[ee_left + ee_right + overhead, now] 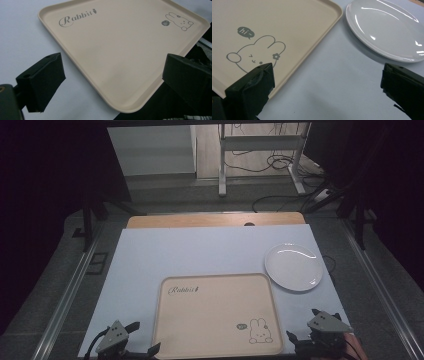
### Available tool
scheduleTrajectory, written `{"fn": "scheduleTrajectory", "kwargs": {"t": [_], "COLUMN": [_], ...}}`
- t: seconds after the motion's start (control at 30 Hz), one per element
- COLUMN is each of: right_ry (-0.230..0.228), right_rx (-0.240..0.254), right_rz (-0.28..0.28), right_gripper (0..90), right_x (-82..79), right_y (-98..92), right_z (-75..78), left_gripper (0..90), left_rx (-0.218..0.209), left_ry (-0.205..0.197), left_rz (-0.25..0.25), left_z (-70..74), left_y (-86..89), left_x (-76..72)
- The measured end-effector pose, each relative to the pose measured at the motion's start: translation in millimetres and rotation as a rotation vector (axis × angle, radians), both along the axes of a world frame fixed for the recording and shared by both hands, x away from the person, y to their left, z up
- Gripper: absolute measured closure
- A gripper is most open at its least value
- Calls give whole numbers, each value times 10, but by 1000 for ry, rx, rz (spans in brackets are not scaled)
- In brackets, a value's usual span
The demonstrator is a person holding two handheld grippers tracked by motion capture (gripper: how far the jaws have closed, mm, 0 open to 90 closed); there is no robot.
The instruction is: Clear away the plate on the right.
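So the beige rectangular plastic tray (216, 312) with the little rabbit drawing sat flat on the pale blue table cover (200, 252), near the front edge, nothing on it. A round white glossy plate (293, 266) lay just off the tray's far right corner, not touching it. The left gripper (142, 340) hung by the tray's near left corner with its jaws spread wide and nothing between them. The right gripper (302, 326) sat by the near right corner, also gaping wide and holding nothing, its one jaw over the tray's edge in the right gripper view.
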State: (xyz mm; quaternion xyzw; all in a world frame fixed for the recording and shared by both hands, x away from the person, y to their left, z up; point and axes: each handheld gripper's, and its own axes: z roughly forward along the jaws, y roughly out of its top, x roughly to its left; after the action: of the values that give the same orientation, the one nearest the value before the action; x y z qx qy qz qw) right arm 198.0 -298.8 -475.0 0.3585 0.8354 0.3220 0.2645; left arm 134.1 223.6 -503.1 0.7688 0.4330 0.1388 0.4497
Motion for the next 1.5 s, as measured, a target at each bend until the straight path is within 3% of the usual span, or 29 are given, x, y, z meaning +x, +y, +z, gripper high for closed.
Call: {"fn": "scheduleTrajectory", "kwargs": {"t": [0.4, 0.93, 0.97, 1.1, 1.13, 1.2, 1.3, 1.33, 1.37, 1.4, 1.43, 1.5], "right_ry": [-15, -42, -57, -73, -85, -96, -152, -152, -174, -174, -193, -204], "right_rx": [-44, -112, -147, -203, -249, -264, -337, -337, -381, -381, -431, -451], "right_rz": [6, -72, -75, -70, -72, -73, -78, -78, -80, -80, -78, -78], "right_gripper": [0, 0, 0, 0, 0, 8, 40, 40, 55, 55, 64, 67], "right_x": [143, 255, 271, 285, 291, 293, 308, 308, 321, 321, 339, 349], "right_y": [-13, 24, 44, 81, 109, 120, 172, 172, 202, 202, 229, 241], "right_z": [-27, -76, -82, -99, -109, -110, -101, -101, -110, -110, -130, -144], "left_gripper": [39, 40, 40, 40, 40, 41, 41, 41, 41, 41, 41, 41], "left_rx": [3, 6, 5, 5, 6, 5, 5, 5, 6, 6, 7, 7], "left_ry": [5, 6, 7, 7, 7, 8, 9, 9, 10, 10, 10, 10], "left_rz": [2, 3, 3, 3, 3, 4, 4, 4, 5, 5, 5, 5], "left_z": [-2, -3, -3, -3, -3, -3, -4, -4, -4, -4, -4, -5], "left_y": [-3, -7, -7, -7, -7, -7, -6, -6, -6, -6, -6, -6], "left_x": [6, 9, 10, 10, 10, 11, 12, 12, 13, 13, 13, 14]}}
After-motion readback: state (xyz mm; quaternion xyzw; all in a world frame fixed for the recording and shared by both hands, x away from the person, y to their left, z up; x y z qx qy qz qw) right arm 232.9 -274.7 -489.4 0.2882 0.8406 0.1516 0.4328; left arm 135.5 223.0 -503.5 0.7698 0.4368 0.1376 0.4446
